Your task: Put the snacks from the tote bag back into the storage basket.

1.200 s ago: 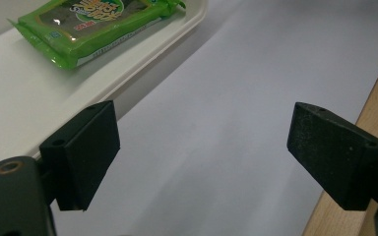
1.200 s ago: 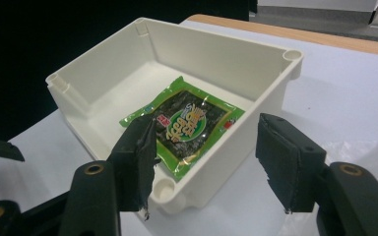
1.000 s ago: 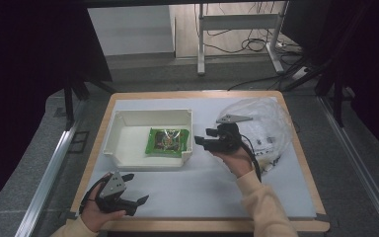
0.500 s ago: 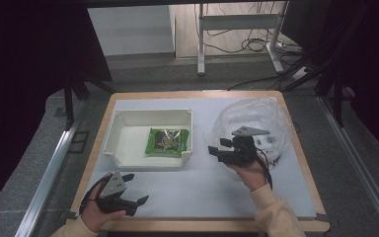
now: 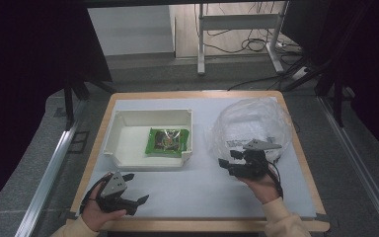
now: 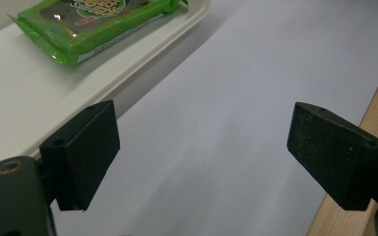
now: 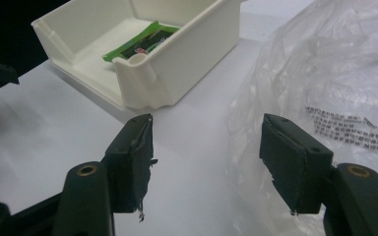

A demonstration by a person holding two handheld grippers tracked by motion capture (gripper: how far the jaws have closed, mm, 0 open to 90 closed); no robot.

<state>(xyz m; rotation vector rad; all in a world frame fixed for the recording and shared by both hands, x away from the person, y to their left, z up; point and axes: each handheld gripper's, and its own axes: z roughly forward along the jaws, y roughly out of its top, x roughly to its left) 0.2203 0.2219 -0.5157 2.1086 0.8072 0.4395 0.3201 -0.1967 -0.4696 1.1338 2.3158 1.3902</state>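
Observation:
A white bin [image 5: 128,129] sits on the left half of the table, with a green snack packet [image 5: 167,140] lying flat inside it. A crumpled clear plastic bag [image 5: 251,123] lies to the bin's right. My right gripper [image 5: 228,159] is open and empty at the bag's near edge, pointing left toward the bin. From the right gripper view, its jaws [image 7: 206,162] frame the gap between the bin's corner [image 7: 142,83] and the bag [image 7: 334,73]. Near the front edge, my left gripper [image 5: 135,188] rests open. Its jaws [image 6: 202,157] hover over bare white surface beside the bin [image 6: 19,98] and packet [image 6: 98,24].
A white mat [image 5: 202,187] covers the wooden-edged table [image 5: 301,163]. Bare mat lies between the two grippers and in front of the bin. Printed black text [image 7: 354,128] shows on the bag. Beyond the table are a floor, cables and a metal stand [image 5: 237,29].
My right gripper has drawn back from beside the bin toward the near right and now sits at the bag's front edge, still empty. The left gripper has stayed put.

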